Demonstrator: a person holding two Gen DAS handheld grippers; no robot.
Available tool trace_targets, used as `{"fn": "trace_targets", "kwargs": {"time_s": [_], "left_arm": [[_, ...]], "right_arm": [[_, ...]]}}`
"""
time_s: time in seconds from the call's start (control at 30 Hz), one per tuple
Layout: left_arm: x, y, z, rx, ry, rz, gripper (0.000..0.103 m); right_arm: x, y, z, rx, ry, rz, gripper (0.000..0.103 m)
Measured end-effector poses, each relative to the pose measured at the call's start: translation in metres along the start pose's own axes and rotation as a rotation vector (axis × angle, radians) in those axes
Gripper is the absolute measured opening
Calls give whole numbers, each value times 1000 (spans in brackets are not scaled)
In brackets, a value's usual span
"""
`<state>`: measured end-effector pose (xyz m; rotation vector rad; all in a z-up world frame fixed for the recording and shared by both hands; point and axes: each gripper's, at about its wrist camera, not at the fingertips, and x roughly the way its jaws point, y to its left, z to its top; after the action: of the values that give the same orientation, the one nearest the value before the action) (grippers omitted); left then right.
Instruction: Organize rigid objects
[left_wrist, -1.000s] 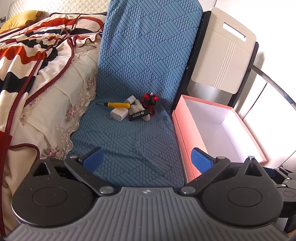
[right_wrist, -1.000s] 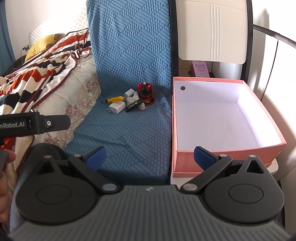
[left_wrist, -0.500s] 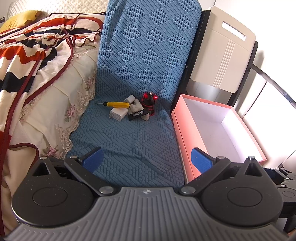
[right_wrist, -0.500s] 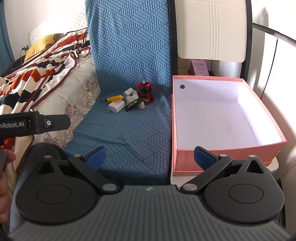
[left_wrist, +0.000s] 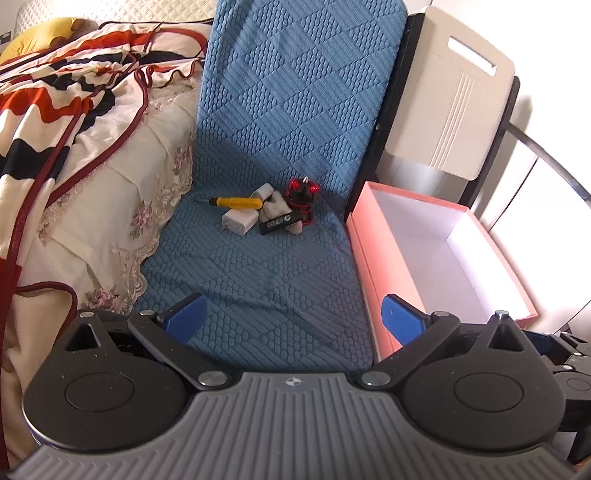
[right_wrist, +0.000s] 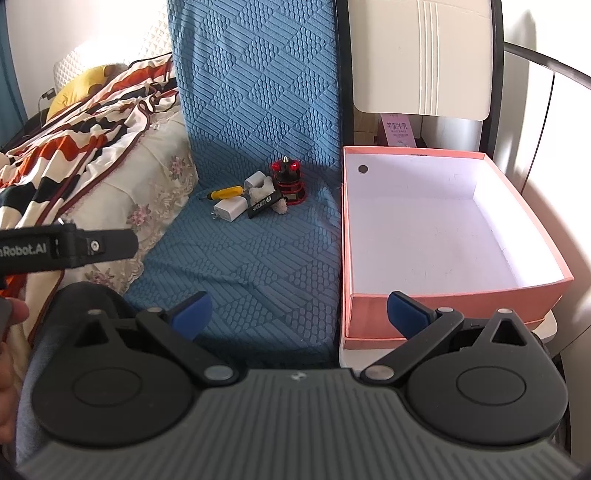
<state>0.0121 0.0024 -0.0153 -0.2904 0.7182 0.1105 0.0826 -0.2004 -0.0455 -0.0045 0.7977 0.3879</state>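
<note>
Barely any shift since a second ago: both views edged slightly nearer the pile | left gripper (left_wrist: 291, 319) spread, empty; right gripper (right_wrist: 299, 312) spread, empty | nothing boxed yet, approach only | yellow screwdriver (left_wrist: 236, 201), white chargers (left_wrist: 239, 223), black stick (left_wrist: 279, 222), red-black toy (left_wrist: 302, 195) clustered far on blue mat (left_wrist: 258, 288) | pink box (right_wrist: 458, 284) right, empty.

right tool (right_wrist: 299, 314) spread, empty | pink box (right_wrist: 454, 301) empty | small items (right_wrist: 258, 201) clustered
</note>
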Motion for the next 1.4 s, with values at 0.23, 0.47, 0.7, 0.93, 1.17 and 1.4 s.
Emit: {"fn": "trace_targets", "kwargs": {"time_s": [0.23,0.47,0.7,0.93,1.17,1.4], "left_arm": [[12,3,3,-2,13,6,102],[22,9,8,-12,17,14,102],[28,12,9,-11,20,17,102],[60,20,9,-15,23,14,102],[94,25,28,1,6,16,102],[147,38,52,-30,14,40,102]], "right_arm": [[13,0,1,-12,17,-8,103],[26,-1,2,-12,41,6,103],[32,-1,2,-26,44,2,103],[53,1,0,-44,46,4,103],[75,5,10,-98,23,13,103],[114,13,24,-173,13,7,103]]}}
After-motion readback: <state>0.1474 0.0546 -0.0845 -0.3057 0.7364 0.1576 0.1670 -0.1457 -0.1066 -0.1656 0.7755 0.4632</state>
